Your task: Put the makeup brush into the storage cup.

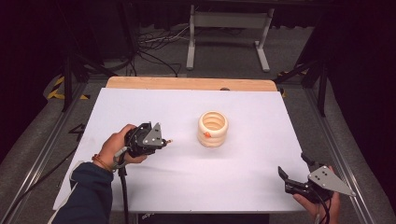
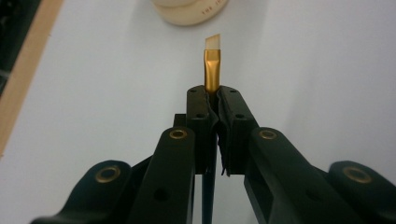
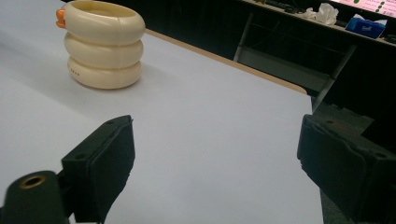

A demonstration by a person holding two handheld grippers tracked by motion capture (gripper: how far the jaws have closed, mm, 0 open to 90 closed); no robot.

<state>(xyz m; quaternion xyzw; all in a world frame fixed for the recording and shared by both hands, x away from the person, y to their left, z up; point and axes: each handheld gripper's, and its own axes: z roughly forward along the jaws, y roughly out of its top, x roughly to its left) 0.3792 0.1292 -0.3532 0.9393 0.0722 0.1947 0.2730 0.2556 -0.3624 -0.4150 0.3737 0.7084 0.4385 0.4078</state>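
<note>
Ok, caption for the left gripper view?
Left tongs shut on a paintbrush, bristles toward the cream holder.

You have almost no lettering to go on here. The cream ribbed holder (image 2: 189,10) carries a short line of small reddish print on its base band, seen at the far edge of the left gripper view; the letters are too small and curved to make out. In the right gripper view the same holder (image 3: 103,44) shows a few tiny dark marks low on its left side, also unreadable. The blue tissue box (image 3: 365,25) on the far desk bears a pale mark you cannot read. No numbers or signs are legible.
</note>
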